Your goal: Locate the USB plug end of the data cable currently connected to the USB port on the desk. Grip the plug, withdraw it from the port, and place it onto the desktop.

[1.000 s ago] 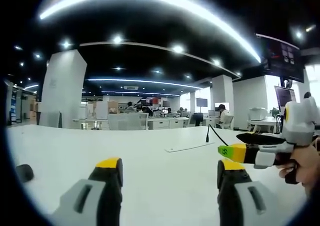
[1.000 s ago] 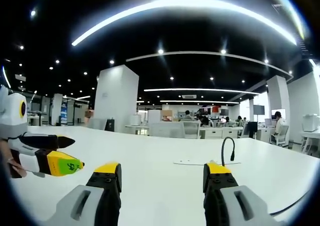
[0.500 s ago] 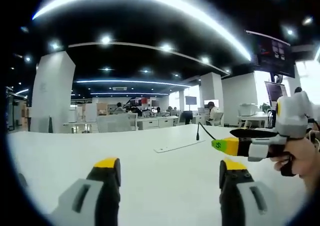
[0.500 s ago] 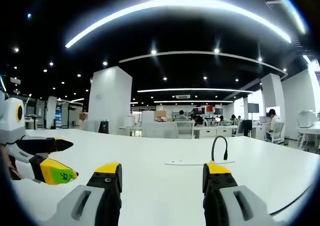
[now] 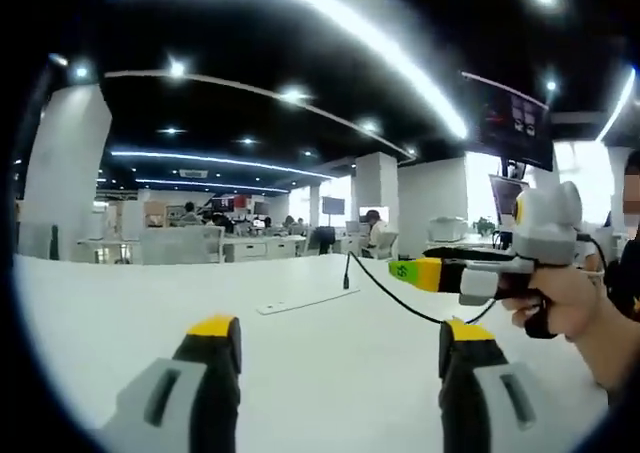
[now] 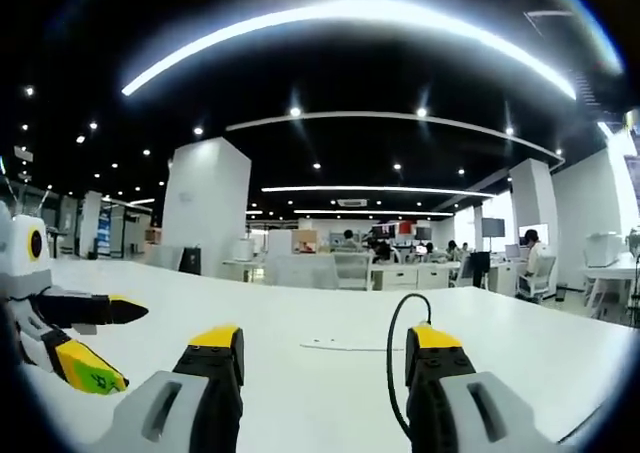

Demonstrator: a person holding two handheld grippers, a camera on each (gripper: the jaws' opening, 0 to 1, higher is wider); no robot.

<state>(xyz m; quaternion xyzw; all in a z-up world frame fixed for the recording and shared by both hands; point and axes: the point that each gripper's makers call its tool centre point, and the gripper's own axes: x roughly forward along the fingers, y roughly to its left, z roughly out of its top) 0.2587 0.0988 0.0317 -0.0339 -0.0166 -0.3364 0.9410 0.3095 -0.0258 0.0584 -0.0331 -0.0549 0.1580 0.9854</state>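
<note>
The white desk (image 5: pixel 120 313) takes up the lower half of both views and serves as the landmark; an open-plan office with pillars and distant workstations lies beyond its far edge.

On the desk, well out from the grippers, lies a flat pale plate (image 5: pixel 297 302) (image 6: pixel 343 346) set flush into the surface, most likely the cover that houses the USB port. The black data cable (image 5: pixel 400 298) (image 6: pixel 393 358) rises from the desk just beside that plate's end. In the left gripper view it stands up in a short stub and then trails across the desk toward the right gripper; in the right gripper view it arches up and curls over near the right gripper's own right-hand jaw. The plug itself is too small to make out, so it is judged to sit at the foot of that upright stub, not yet pulled.

The right gripper (image 5: pixel 425 269) (image 6: pixel 325 358), held in a hand (image 5: pixel 560 303), hovers above the desk and points at the cable, its jaws spread wide and empty, presumably lined up for the approach. The left gripper (image 5: pixel 335 348) (image 6: pixel 105 343) hangs nearer the desk's near edge, jaws likewise wide apart and holding nothing, apparently kept clear.
</note>
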